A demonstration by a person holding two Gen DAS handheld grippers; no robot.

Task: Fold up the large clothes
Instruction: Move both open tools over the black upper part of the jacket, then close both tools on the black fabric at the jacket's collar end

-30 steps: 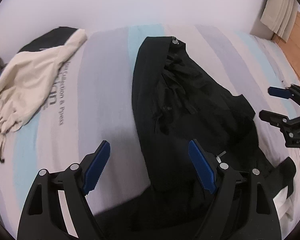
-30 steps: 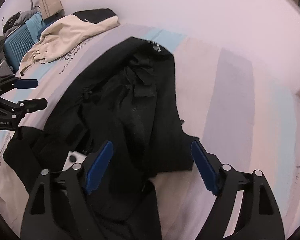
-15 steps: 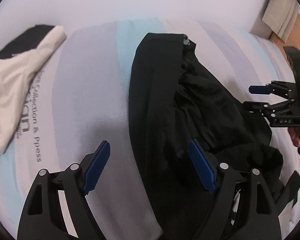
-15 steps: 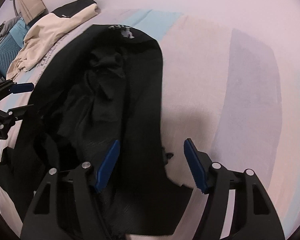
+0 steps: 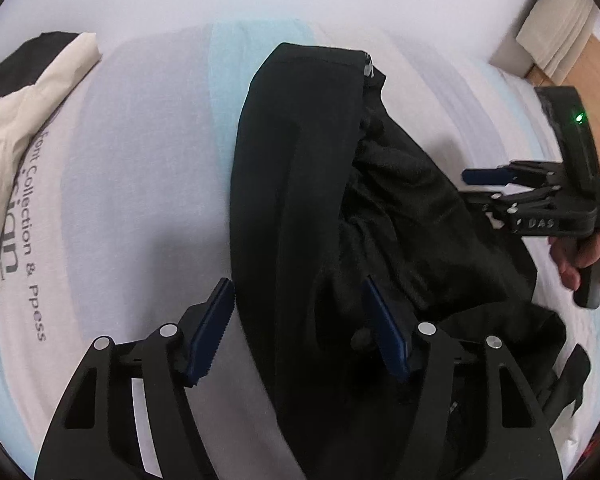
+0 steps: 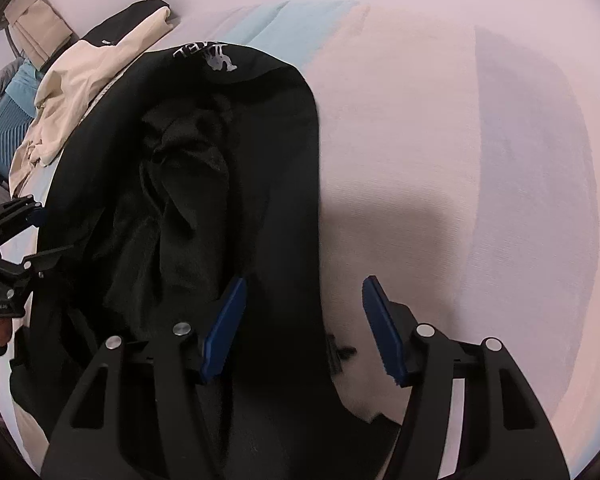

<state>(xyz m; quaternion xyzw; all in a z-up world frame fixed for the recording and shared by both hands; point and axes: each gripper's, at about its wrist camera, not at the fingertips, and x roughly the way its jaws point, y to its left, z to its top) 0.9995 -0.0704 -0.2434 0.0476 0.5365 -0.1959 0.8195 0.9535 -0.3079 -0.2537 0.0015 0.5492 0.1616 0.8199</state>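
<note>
A large black garment (image 5: 300, 184) lies crumpled lengthwise on the striped bed; in the right wrist view (image 6: 204, 208) it shows a white printed logo near its far end. My left gripper (image 5: 300, 332) is open, its blue-padded jaws straddling the garment's left edge, close above it. My right gripper (image 6: 304, 328) is open, its jaws straddling the garment's right edge. Each gripper also shows in the other's view, the right one (image 5: 496, 188) and the left one (image 6: 32, 232), both open and empty.
A cream garment (image 5: 16, 120) lies at the bed's far left, also in the right wrist view (image 6: 84, 76). The striped mattress cover (image 5: 140, 160) carries printed lettering. A blue suitcase (image 6: 4, 132) stands beside the bed. Wooden floor (image 5: 596, 88) lies to the right.
Both grippers have moved forward and lower over the black garment, each now straddling one side edge. Their jaws have narrowed slightly but remain open.
</note>
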